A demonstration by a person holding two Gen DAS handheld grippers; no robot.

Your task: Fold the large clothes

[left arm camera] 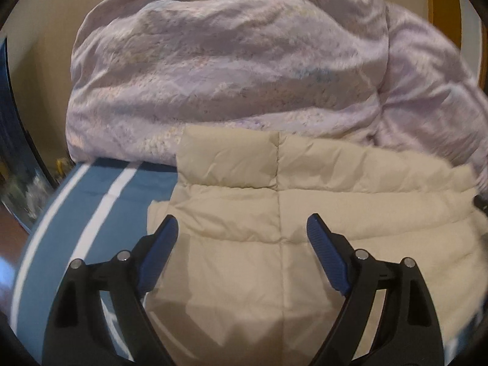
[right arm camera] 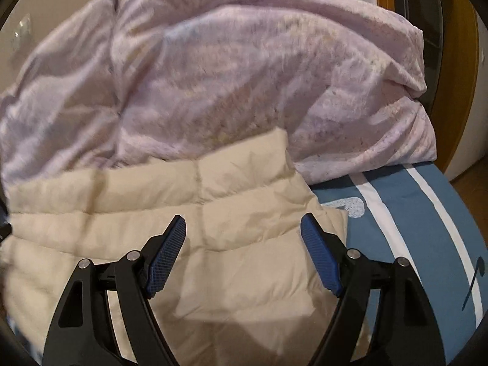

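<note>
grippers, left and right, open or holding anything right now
Left gripper: open, nothing held, above the beige puffer jacket.
Right gripper: open, nothing held, above the same jacket.

The jacket [left arm camera: 274, 213] is showing as a quilted, padded cloth, cream and matt, its smooth shell creasing finely between stitched seams. Behind it, the quilt [left arm camera: 228, 70] is looking like soft lilac cloth, rumpled, with a faint sheen and a pale flowered print. The bed sheet [left arm camera: 100, 201] underneath is lying as flat, matt blue cloth with white stripes. The left gripper [left arm camera: 242, 228] and the right gripper [right arm camera: 243, 227] are showing black matt plastic arms with small shiny metal pins, and their blue pads [right arm camera: 166, 256] are looking rough, with a fine grid texture.
</note>
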